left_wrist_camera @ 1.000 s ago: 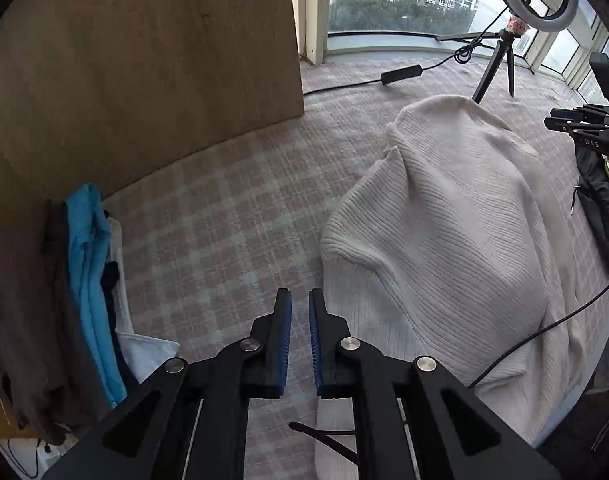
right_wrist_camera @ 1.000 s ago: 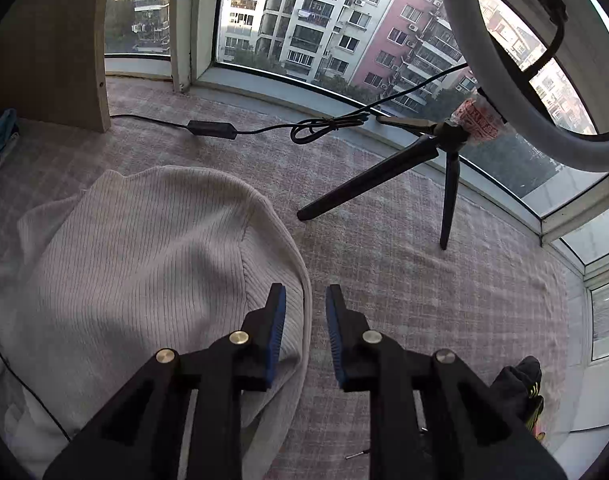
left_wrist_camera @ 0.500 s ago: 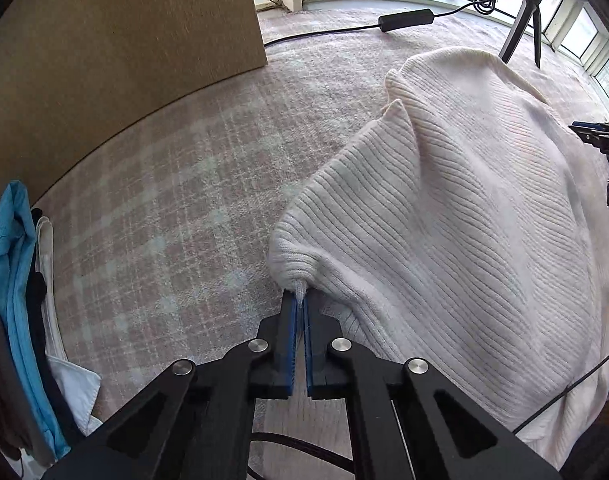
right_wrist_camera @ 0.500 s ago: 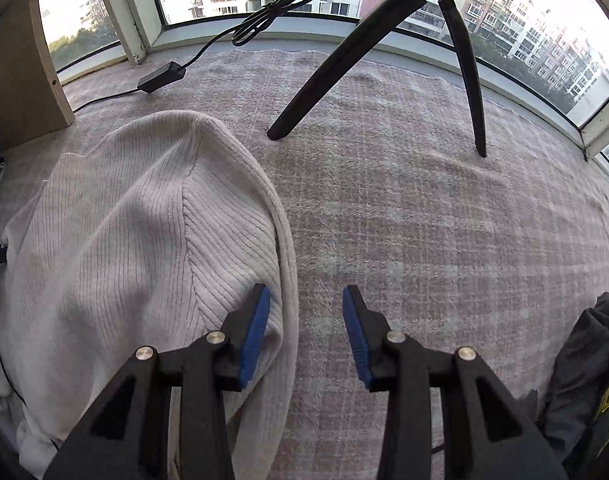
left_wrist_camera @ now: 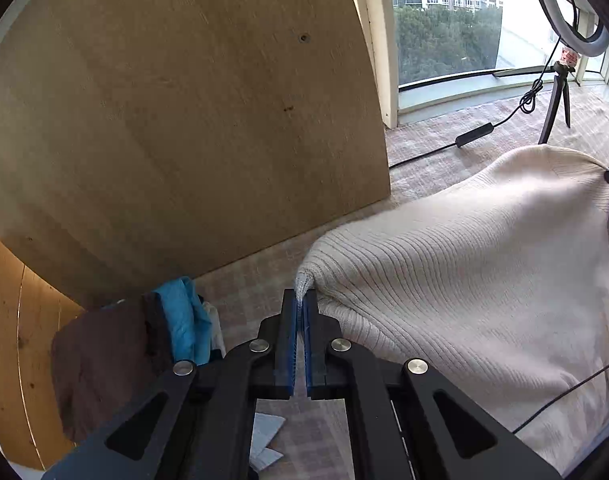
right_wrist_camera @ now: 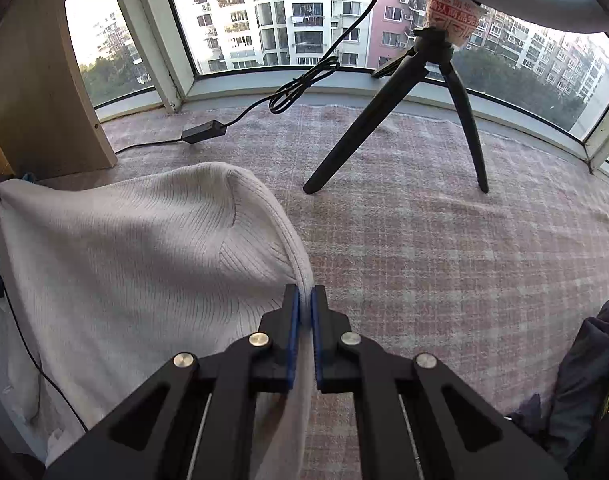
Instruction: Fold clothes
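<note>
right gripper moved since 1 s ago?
Yes. The right gripper went forward toward the tripod, which now looms larger, and its fingers closed from open onto the sweater edge.

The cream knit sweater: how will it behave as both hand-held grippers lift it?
The sweater is probably floppy: it sags between the left hand-held gripper and right hand-held gripper. The ribbed knit likely stretches, and seems unlikely to slip.

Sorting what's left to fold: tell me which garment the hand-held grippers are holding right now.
The cream ribbed sweater. The left hand-held gripper and right hand-held gripper each pinch an edge of it. The blue and brown clothes lie untouched in a pile beside it.
</note>
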`<state>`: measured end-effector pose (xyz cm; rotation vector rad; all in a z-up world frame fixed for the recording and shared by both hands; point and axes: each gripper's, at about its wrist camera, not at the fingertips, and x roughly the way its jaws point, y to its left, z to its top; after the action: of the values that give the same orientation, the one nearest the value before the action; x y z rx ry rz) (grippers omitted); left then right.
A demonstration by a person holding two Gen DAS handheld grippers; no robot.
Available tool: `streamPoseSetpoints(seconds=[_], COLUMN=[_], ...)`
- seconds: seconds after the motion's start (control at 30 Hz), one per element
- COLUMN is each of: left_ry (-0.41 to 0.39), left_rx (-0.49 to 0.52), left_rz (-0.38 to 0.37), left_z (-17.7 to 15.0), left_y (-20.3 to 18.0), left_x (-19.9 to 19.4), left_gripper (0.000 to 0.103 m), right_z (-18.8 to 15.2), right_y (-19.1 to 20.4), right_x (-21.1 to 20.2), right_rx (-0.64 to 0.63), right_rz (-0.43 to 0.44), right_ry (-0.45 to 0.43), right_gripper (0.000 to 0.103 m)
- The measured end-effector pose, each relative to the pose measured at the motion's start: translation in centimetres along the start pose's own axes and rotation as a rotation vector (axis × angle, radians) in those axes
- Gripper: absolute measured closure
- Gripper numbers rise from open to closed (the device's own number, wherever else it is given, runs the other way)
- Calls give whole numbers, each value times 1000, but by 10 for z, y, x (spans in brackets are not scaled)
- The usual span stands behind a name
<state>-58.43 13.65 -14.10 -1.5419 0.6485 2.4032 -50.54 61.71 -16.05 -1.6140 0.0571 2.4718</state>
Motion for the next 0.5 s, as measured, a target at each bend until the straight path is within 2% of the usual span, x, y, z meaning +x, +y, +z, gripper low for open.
streamPoseSetpoints(seconds=[0.07, 0.13, 0.17, 0.2, 0.3, 0.37, 0.4, 0.47, 0.5], left_ry=[20, 76, 82, 75, 46, 28, 20, 29, 59], left_rx=[-4, 44, 54, 30, -68, -59, -48, -46, -64], left_rz=[36, 184, 234, 217, 37, -47, -79, -149, -196], left_z=[16, 15, 10, 2, -34, -69, -89, -130, -149], left_y=[17, 20, 21, 26, 37, 30, 22, 1, -13], left_x=[13, 36, 39, 34, -5, -37, -51, -66, -66], left_gripper=[96, 96, 96, 96, 94, 85, 83, 66, 62], right_z=[5, 11, 10, 8, -11, -27, -43, -79, -97], right_y=[-1, -1, -3, -5, -20, -31, -31, -28, -27], right_x=[4, 8, 13, 18, -10, -31, -39, -53, -60], right_rx=[-18, -36, -49, -64, -2, 34, 33, 23, 19], right_rz=[-99, -199, -240, -278, -145, -31, -4, 22, 35], right_ry=[8, 16, 29, 44, 22, 19, 31, 55, 67], right_gripper=[97, 94, 94, 94, 84, 73, 71, 62, 60])
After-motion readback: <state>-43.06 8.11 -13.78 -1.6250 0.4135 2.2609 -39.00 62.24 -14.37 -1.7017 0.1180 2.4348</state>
